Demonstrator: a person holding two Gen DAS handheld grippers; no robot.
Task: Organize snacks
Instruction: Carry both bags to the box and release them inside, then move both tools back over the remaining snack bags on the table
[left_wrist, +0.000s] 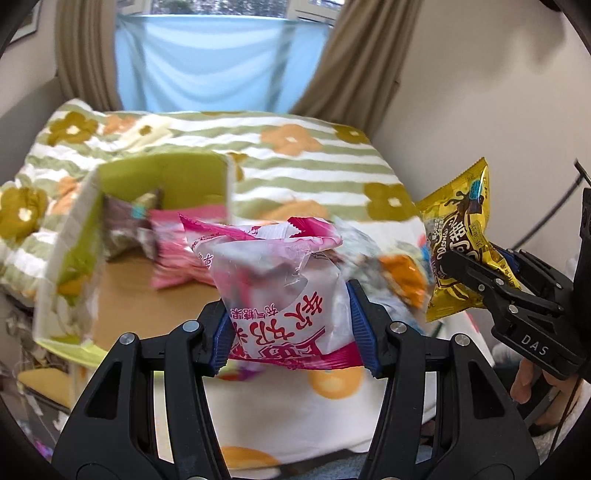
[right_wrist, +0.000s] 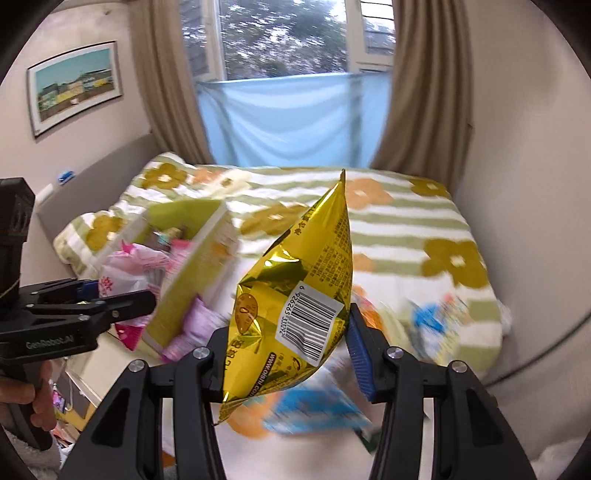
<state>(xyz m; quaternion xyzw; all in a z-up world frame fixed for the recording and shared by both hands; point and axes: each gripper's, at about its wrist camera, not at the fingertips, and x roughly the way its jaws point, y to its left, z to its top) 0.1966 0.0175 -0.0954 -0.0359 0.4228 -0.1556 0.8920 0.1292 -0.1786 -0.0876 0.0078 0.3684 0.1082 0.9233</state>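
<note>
Clamped in the left gripper (left_wrist: 291, 325), a pink-and-white candy bag (left_wrist: 280, 280) hides the box floor behind it. Right gripper (right_wrist: 286, 343) pinches a gold snack bag (right_wrist: 295, 295). Loose packets (right_wrist: 436, 325) on the blanket (right_wrist: 406, 229) are too blurred to identify.

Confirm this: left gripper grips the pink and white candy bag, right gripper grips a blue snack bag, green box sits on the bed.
One detail is wrong: the right gripper grips a gold snack bag, not blue, as the right wrist view shows. The left gripper does grip the pink and white candy bag, and the green box sits on the bed.
</note>
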